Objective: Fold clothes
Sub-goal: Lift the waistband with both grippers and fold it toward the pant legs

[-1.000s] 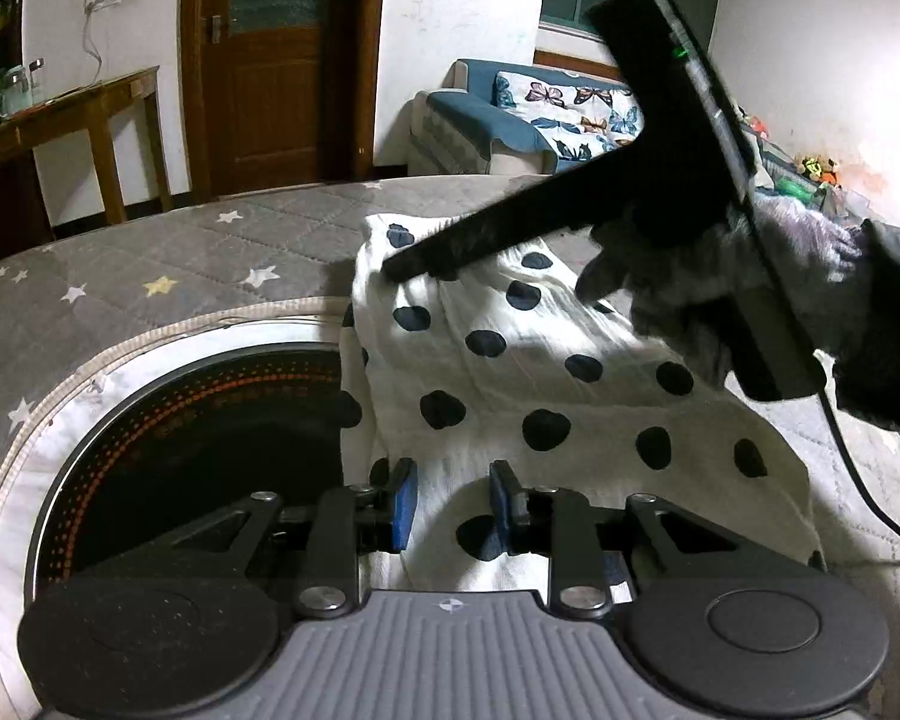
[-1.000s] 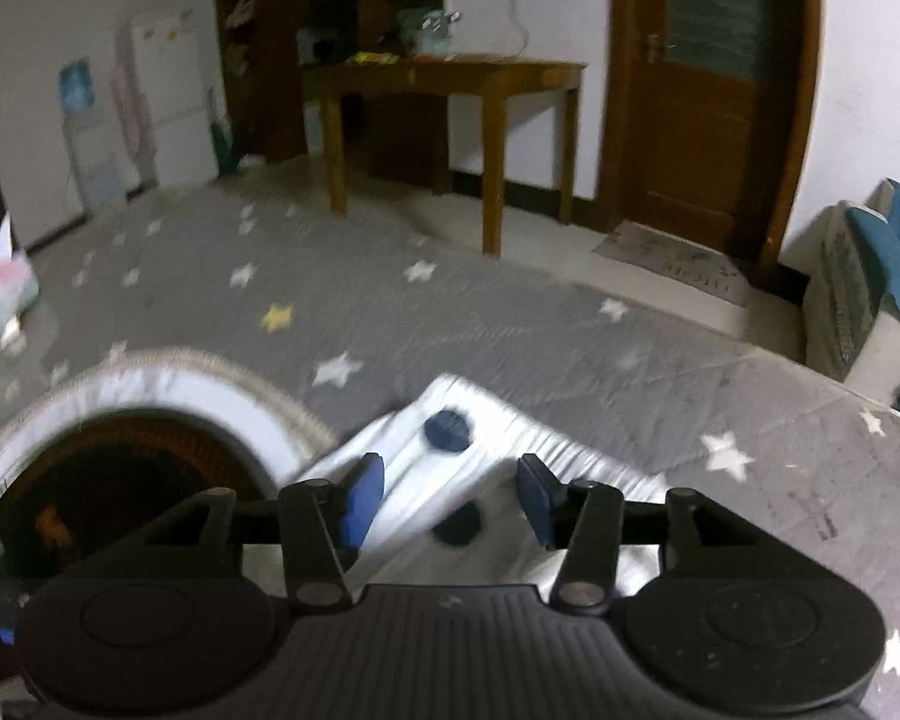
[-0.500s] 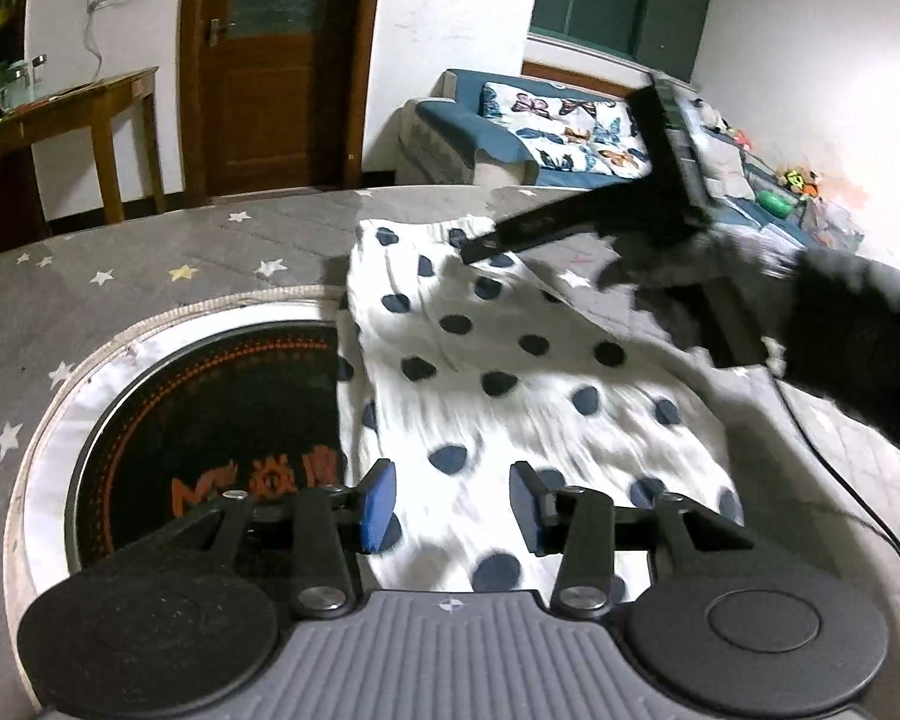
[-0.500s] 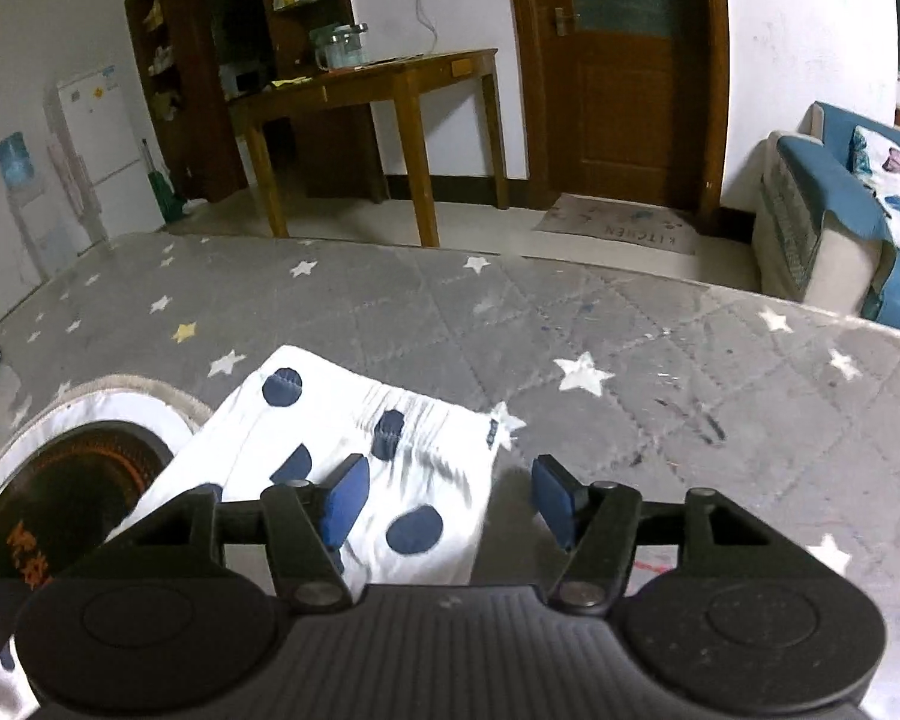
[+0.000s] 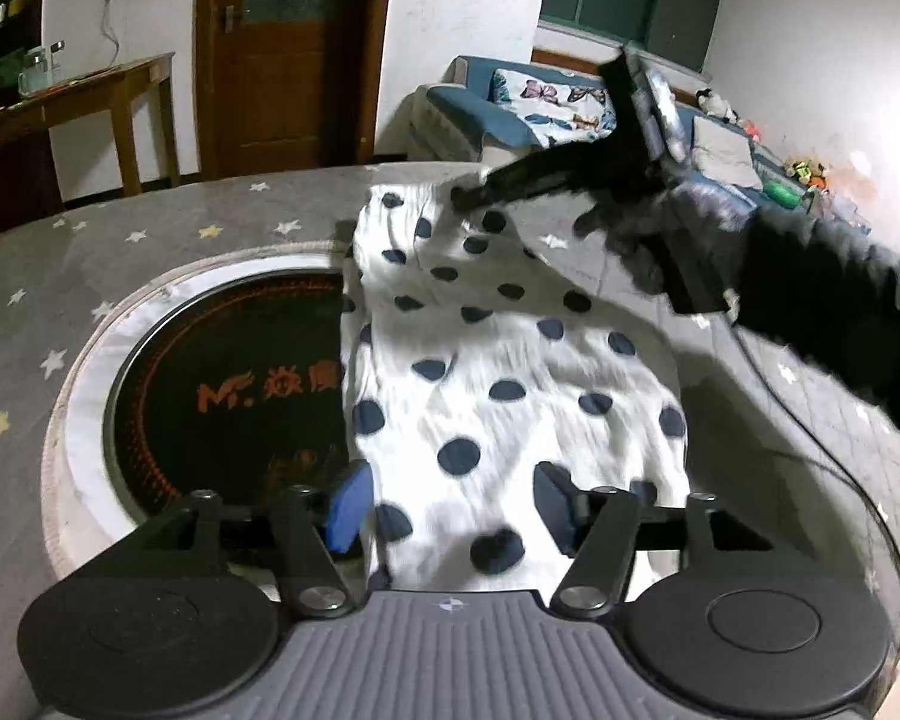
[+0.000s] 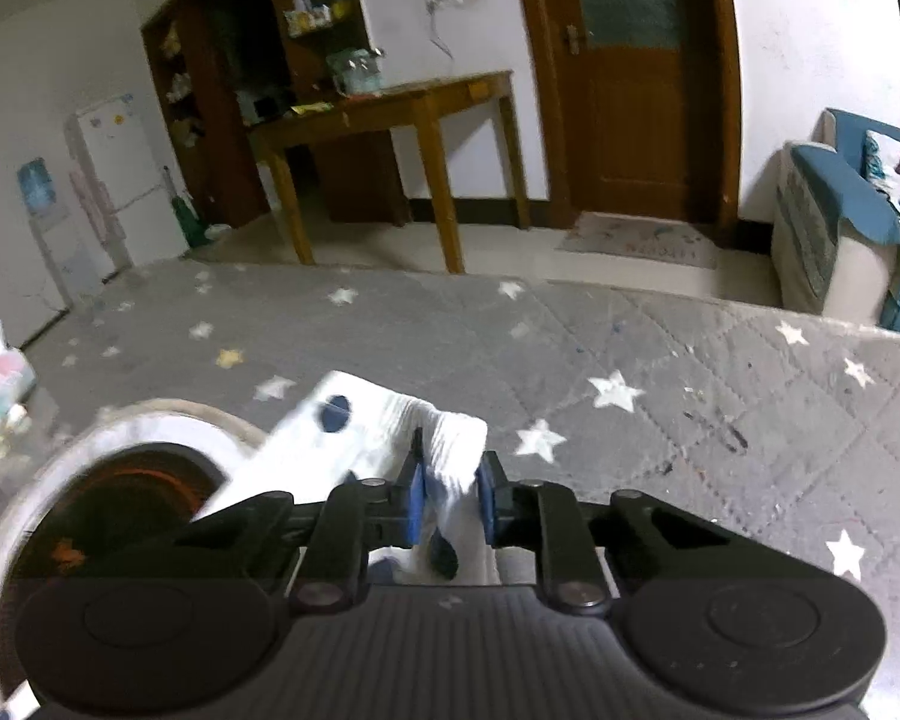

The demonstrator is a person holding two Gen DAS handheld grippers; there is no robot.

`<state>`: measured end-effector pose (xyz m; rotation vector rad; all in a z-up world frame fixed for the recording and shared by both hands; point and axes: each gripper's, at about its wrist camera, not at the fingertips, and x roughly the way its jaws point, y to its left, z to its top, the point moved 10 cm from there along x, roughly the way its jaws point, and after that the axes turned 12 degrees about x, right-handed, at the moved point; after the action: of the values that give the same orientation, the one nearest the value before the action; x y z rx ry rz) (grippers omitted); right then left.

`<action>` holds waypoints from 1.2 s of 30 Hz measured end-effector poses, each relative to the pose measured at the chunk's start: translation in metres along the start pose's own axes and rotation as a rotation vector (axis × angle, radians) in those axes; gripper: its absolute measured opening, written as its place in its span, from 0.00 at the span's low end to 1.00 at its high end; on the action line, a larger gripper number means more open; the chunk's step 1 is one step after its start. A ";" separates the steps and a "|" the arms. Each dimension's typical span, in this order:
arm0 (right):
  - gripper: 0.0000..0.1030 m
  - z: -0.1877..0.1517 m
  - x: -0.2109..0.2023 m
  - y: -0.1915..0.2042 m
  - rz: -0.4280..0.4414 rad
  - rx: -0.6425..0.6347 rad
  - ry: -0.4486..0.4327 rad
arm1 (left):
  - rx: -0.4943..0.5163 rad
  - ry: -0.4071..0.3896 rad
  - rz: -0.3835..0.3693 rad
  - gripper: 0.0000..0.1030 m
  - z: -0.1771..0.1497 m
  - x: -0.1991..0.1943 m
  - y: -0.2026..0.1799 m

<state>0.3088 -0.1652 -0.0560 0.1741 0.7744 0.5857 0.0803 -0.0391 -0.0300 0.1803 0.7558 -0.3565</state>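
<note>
Since a moment ago, right gripper (image 6: pixel 450 495) has clenched its jaws on the soft polka-dot cloth's (image 5: pixel 498 360) far corner; left gripper (image 5: pixel 450 504) hangs released over its near edge.

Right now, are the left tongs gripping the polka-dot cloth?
No, the left tongs are open above the polka-dot cloth.

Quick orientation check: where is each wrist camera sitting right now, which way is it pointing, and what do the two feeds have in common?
Left wrist: sits behind the open left gripper, low over the near end of the polka-dot garment, facing the sofa; the gloved right hand with its gripper shows beyond.
Right wrist: sits behind the right gripper, shut on the garment's far corner, facing the wooden table and door.
Shared: garment, star-print cover, round black disc, door, table, sofa.
</note>
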 end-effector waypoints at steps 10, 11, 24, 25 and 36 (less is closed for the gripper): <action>0.16 -0.005 -0.090 0.049 0.148 0.001 -0.044 | -0.037 0.017 0.031 0.71 -0.029 -0.032 0.003; 0.16 -0.010 -0.099 0.055 0.160 -0.003 -0.042 | -0.034 0.017 0.029 0.71 -0.032 -0.035 0.002; 0.15 -0.095 -0.195 0.136 0.334 -0.070 0.029 | -0.062 0.020 0.035 0.73 -0.068 -0.064 0.001; 0.15 -0.103 -0.201 0.141 0.345 -0.075 0.036 | -0.065 0.019 0.035 0.73 -0.070 -0.066 0.001; 0.16 -0.180 -0.256 0.197 0.443 -0.224 0.080 | -0.094 -0.001 0.062 0.73 -0.086 -0.086 0.010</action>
<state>-0.0474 -0.1565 0.0425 0.1157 0.7445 1.0988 -0.0289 0.0161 -0.0314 0.1150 0.7627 -0.2619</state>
